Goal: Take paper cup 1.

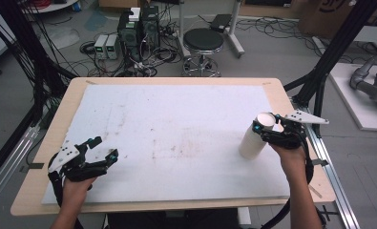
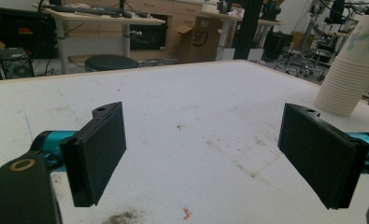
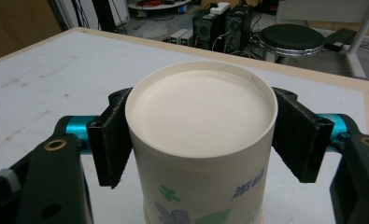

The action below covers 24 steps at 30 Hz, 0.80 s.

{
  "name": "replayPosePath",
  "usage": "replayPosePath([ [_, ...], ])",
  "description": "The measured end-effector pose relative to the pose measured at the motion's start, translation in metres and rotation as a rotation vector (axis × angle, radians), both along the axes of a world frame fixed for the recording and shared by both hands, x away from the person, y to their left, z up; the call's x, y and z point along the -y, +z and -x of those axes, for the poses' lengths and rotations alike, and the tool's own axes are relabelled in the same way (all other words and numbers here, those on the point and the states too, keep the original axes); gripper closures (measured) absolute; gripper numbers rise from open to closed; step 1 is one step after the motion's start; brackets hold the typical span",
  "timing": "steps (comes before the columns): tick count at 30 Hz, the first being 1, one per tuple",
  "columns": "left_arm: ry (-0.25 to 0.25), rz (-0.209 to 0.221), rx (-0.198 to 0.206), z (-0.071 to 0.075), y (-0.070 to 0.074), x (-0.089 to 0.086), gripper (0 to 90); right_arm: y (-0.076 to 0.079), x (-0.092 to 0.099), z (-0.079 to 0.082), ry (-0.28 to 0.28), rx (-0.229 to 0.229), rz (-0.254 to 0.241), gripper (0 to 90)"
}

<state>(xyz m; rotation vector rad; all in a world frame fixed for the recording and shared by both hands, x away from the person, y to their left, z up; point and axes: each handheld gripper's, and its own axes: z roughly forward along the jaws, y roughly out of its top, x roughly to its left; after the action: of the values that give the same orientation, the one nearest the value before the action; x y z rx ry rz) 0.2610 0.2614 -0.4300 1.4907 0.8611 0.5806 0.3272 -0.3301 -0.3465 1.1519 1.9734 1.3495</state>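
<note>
A stack of paper cups stood upside down near the right edge of the tabletop, nothing visible inside it, its top cup showing only its base. The right hand-held gripper pinched that top cup, pads pressed against both sides. The left hand-held gripper hung spread and empty near the front left corner. The white surface between them was stained. Beyond the far edge stood a black stool and computer towers amid floor cables.

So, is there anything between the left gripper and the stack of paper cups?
Nothing visible. Bare white table top lies between the open left gripper and the stack of paper cups, which the right gripper grips near its top.
</note>
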Motion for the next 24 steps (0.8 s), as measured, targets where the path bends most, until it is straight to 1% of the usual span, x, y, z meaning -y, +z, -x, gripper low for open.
replayPosePath([
  [1,0.001,-0.001,-0.001,0.0,0.0,0.0,15.2,0.0,0.0,0.0,0.0,0.0,0.0,28.6],
  [2,0.001,0.001,-0.002,0.0,0.0,0.0,15.2,0.001,0.0,0.001,0.0,-0.001,-0.005,32.7],
  [11,0.001,-0.001,-0.004,0.0,0.0,0.0,15.2,0.003,0.0,0.001,0.003,0.008,0.0,33.1],
  [15,-0.001,0.0,-0.005,0.0,0.0,0.0,15.3,0.007,0.0,0.001,0.004,0.016,-0.002,33.1],
  [16,-0.001,0.0,-0.005,0.0,0.0,0.0,15.3,0.01,0.0,0.001,0.004,0.019,-0.001,33.3],
  [17,-0.002,0.0,-0.005,0.0,0.0,0.0,15.3,0.01,0.0,0.001,0.004,0.019,-0.001,33.3],
  [18,-0.004,0.0,-0.005,0.0,0.0,0.0,15.3,0.016,0.001,0.002,-0.001,0.017,-0.004,33.3],
  [19,-0.004,0.0,-0.005,0.0,0.0,0.0,15.3,0.016,0.001,0.002,-0.001,0.017,-0.004,33.3],
  [24,-0.005,0.001,-0.004,0.0,0.0,0.0,15.3,0.032,0.004,0.004,0.005,0.044,-0.009,33.7],
])
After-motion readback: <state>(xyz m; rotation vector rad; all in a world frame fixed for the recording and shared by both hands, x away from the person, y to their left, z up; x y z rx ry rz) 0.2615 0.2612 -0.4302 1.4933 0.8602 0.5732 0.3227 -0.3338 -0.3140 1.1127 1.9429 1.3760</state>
